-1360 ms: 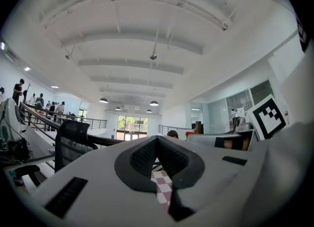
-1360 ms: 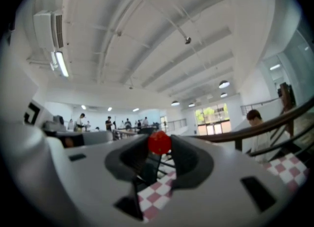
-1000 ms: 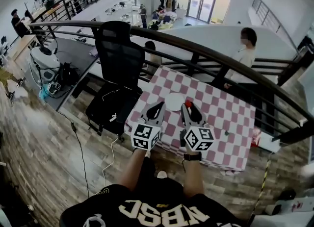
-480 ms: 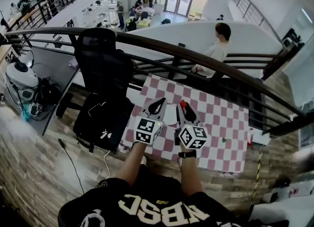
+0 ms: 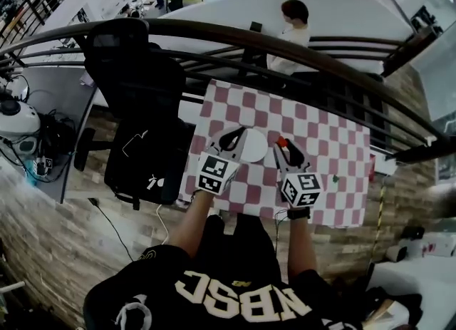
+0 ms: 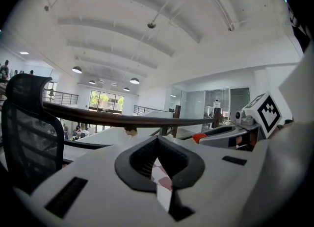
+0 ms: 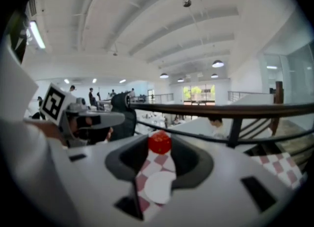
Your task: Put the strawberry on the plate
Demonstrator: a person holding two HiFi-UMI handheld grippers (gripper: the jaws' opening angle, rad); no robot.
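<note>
1. Nearest the person, the left gripper [image 5: 240,133] reaches over the left rim of the plate [image 5: 256,149]. Its jaws are brought together tip to tip, with nothing between them.
2. On the plate's right side is the right gripper [image 5: 284,147]. Its jaws are clamped on the strawberry [image 7: 159,142], which is pinched at the very tips across its widest part.
3. From the head view the strawberry sits just outside the plate's right rim, not yet over it. How high it hangs above the cloth cannot be told.
4. The fruit is probably light, soft and easily bruised, with a tapered body that could slip out of the tips if squeezed harder. A gentle hold across the broad shoulders, as now, looks right. A low release over the plate's middle seems wise, since the fruit could roll.
5. The plate itself is white and bare, and rests on a red-and-white checked tablecloth [image 5: 320,143].
6. Beyond the plate runs a dark curved railing [image 5: 235,36]. A black office chair [image 5: 139,79] stands off to the plate's far left.
</note>
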